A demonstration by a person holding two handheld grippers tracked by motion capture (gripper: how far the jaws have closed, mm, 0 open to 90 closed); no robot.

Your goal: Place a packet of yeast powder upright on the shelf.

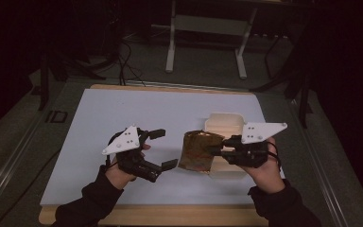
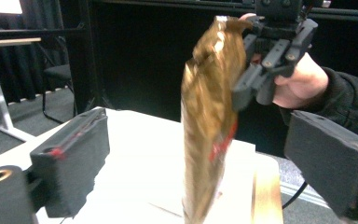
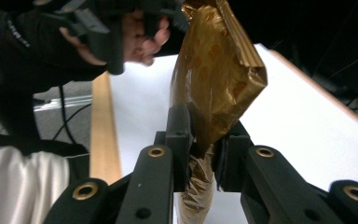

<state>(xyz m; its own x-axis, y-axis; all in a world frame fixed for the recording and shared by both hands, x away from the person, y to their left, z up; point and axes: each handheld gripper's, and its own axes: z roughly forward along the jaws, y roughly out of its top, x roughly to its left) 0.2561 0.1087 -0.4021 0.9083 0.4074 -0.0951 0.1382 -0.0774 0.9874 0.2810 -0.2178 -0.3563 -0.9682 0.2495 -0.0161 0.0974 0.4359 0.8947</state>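
The left gripper's (image 2: pixel 196 158) two black jaws stood wide apart, holding nothing. Between and beyond them a golden-brown bag (image 2: pixel 212 116) hung upright over the white table (image 2: pixel 135 154), pinched near its top by the right gripper (image 2: pixel 256 77) in a hand (image 2: pixel 300 81).

The snack bag (image 1: pixel 196 151) is shiny golden-brown with a red mark; the tabletop (image 1: pixel 123 118) is white, wood-edged; the box (image 1: pixel 224 124) is beige.

One crinkled golden-brown foil snack bag (image 1: pixel 197 151). One pale beige moulded-fibre tray (image 1: pixel 224 124) (partly hidden behind the bag). One white rectangular tabletop sheet (image 1: pixel 123 113). Two black two-jaw grippers: the left gripper (image 1: pixel 163 149) and the right gripper (image 1: pixel 216 145).
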